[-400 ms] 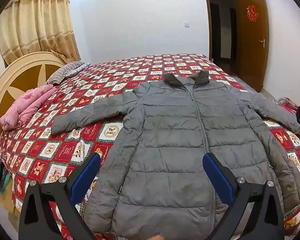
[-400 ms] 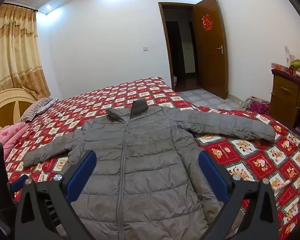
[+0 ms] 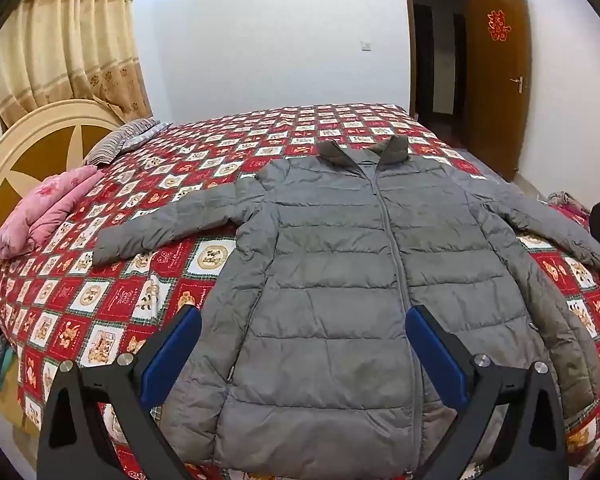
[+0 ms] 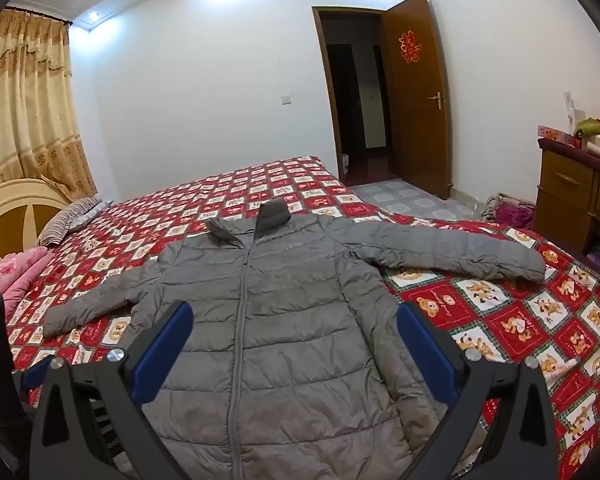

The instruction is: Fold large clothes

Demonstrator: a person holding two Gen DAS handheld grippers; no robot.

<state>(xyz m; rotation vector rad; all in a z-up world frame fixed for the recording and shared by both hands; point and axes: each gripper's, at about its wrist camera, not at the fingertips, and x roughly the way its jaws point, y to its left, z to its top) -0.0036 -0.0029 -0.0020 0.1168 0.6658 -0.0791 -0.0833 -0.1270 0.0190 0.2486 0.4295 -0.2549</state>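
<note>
Fingers of our left gripper and right gripper gape wide and empty above the grey jacket spread zipped near the bed's near edge.

Here's the bed, covered edge to edge in a red-and-white checked quilt. A grey puffer jacket lies flat across the near edge, zipped, both sleeves spread out, collar toward the far edge. Up by the headboard edge sit a folded pink blanket and a striped pillow.
</note>
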